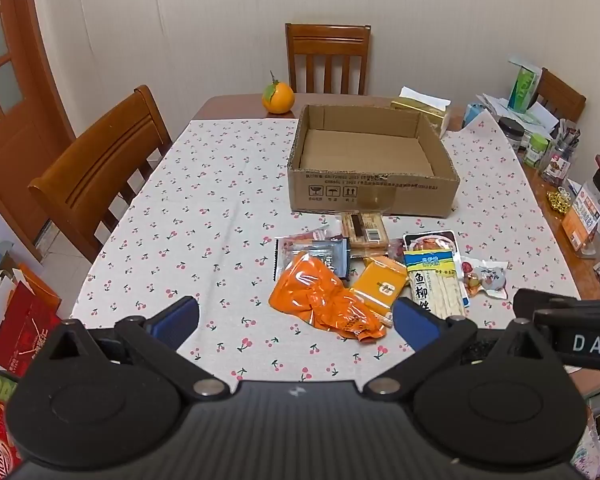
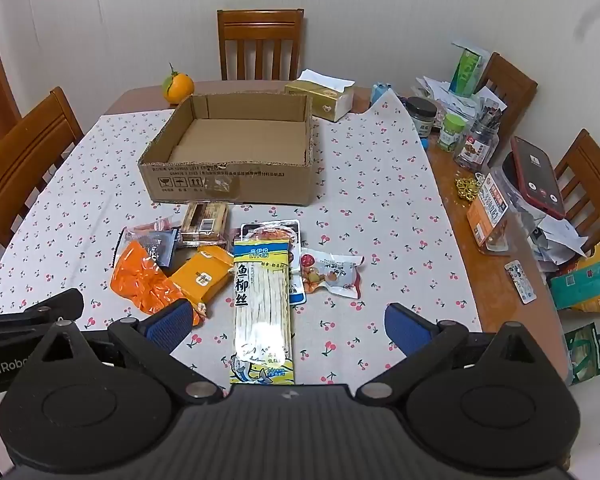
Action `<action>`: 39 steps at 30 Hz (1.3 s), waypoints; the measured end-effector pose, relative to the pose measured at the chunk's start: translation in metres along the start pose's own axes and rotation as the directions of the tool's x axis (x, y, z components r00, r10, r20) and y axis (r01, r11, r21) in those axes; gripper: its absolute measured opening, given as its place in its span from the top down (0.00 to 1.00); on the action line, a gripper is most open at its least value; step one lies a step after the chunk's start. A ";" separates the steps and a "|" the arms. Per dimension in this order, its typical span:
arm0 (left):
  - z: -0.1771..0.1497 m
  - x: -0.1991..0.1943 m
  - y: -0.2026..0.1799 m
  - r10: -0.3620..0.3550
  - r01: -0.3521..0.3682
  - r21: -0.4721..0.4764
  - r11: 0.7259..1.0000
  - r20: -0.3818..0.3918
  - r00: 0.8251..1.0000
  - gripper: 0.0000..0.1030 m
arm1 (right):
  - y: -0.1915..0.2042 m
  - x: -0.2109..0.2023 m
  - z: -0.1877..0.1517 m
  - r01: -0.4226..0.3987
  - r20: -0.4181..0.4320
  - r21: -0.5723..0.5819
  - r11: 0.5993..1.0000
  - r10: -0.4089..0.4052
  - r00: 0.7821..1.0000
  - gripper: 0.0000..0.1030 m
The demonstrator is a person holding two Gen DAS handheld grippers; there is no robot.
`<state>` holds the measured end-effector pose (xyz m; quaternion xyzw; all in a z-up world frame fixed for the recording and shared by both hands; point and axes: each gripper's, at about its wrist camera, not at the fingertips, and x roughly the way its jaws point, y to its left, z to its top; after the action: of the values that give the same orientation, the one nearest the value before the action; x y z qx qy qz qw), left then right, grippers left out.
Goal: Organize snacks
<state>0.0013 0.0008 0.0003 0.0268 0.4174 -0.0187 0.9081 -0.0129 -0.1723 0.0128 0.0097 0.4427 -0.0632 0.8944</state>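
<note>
Both the left hand-held gripper and the right hand-held gripper hover with jaws wide apart and hold nothing, so the task seems only at its start. The snacks lie in a loose pile on the worktop, just before the empty cardboard box. The next move probably calls for lowering one gripper over a packet, perhaps the long fish-strip packet, and closing on it.

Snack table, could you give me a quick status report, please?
Both grippers, left and right, open, empty. Snack pile before empty cardboard box. Nothing blocking.
</note>
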 end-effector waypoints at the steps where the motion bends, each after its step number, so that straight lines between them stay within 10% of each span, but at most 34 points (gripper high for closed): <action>1: 0.000 0.000 0.000 0.002 -0.002 0.002 1.000 0.001 1.000 0.01 | 0.000 0.000 0.000 0.001 0.000 0.000 1.000 -0.001 1.000 0.00; 39: 0.002 -0.005 -0.005 0.012 -0.012 -0.005 1.000 0.025 1.000 0.01 | -0.003 -0.002 0.003 -0.009 0.011 -0.006 1.000 0.009 1.000 0.00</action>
<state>-0.0009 -0.0045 0.0049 0.0270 0.4060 -0.0124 0.9134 -0.0115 -0.1758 0.0164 0.0085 0.4377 -0.0579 0.8972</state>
